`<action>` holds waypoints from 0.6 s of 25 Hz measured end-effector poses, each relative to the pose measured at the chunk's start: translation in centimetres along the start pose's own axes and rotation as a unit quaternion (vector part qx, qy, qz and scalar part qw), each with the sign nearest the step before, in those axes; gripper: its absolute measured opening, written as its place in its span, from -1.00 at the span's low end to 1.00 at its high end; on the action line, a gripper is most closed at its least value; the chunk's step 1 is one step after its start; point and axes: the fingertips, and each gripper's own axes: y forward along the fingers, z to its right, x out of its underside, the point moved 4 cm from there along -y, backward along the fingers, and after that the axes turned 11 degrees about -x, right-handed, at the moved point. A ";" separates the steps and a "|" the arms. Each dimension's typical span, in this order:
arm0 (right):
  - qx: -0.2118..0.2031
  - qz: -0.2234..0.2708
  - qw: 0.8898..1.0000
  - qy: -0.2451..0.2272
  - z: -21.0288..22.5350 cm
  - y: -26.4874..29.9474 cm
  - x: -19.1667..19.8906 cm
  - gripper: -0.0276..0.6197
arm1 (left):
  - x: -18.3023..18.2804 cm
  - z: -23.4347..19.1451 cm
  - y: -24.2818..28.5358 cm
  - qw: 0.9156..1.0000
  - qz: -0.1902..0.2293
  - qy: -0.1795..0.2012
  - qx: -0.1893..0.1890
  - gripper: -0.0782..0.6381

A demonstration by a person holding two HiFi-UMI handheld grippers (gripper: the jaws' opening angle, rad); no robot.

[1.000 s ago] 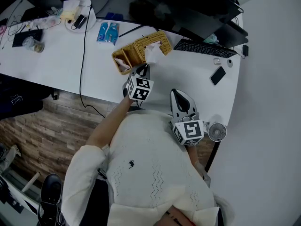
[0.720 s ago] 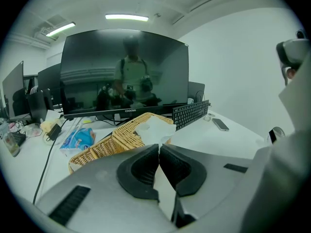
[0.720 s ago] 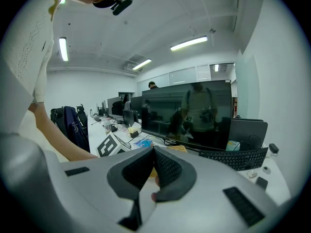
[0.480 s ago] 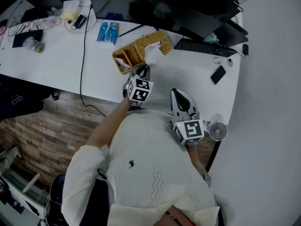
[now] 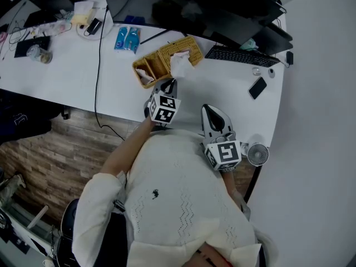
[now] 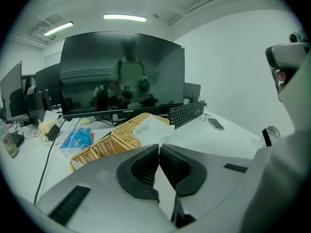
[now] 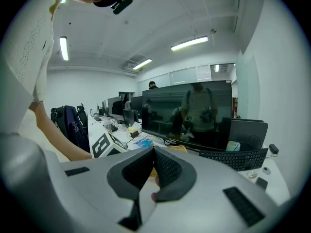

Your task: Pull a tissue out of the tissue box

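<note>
Well, we're parked right by the tissue, not on it yet

Both claws are pressed together on nothing, the left gripper point(image 5: 169, 85) just short of the wicker tissue box point(image 5: 162, 61), the right gripper point(image 5: 213, 113) at the table's point(image 5: 67, 77) near edge; the box sits toward the far edge by the monitor point(image 6: 121, 72), white tissue point(image 5: 181, 64) poking out on top; we reckon it's feather-light, floppy and tears easily, so pinch the raised tuft; the only readable print is "coocaa" on the monitor.
</note>
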 end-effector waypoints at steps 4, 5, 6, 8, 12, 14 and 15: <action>-0.002 0.000 1.000 0.000 0.0 0.1 0.0 -0.91 | 0.0 0.1 -0.4 1.000 0.001 0.002 0.006 -0.74; -0.003 -0.001 1.000 0.000 0.0 0.2 0.0 -0.91 | 0.0 0.2 -0.5 1.000 0.002 0.002 0.008 -0.74; -0.003 -0.001 1.000 0.000 0.0 0.2 0.0 -0.91 | 0.0 0.2 -0.7 1.000 0.002 0.001 0.010 -0.74; -0.003 0.000 1.000 -0.001 0.0 0.2 0.0 -0.91 | 0.0 0.2 -1.0 1.000 0.004 -0.001 0.012 -0.74; -0.001 0.000 1.000 0.003 0.1 0.2 0.0 -0.91 | -0.3 0.0 -1.8 1.000 0.016 -0.005 0.015 -0.74; -0.001 0.000 1.000 0.005 0.1 0.3 0.0 -0.91 | -0.6 0.0 -2.2 1.000 0.022 -0.003 0.018 -0.74; -0.001 0.000 1.000 0.005 0.2 0.3 0.1 -0.91 | -0.8 -0.1 -2.4 0.999 0.027 0.000 0.019 -0.74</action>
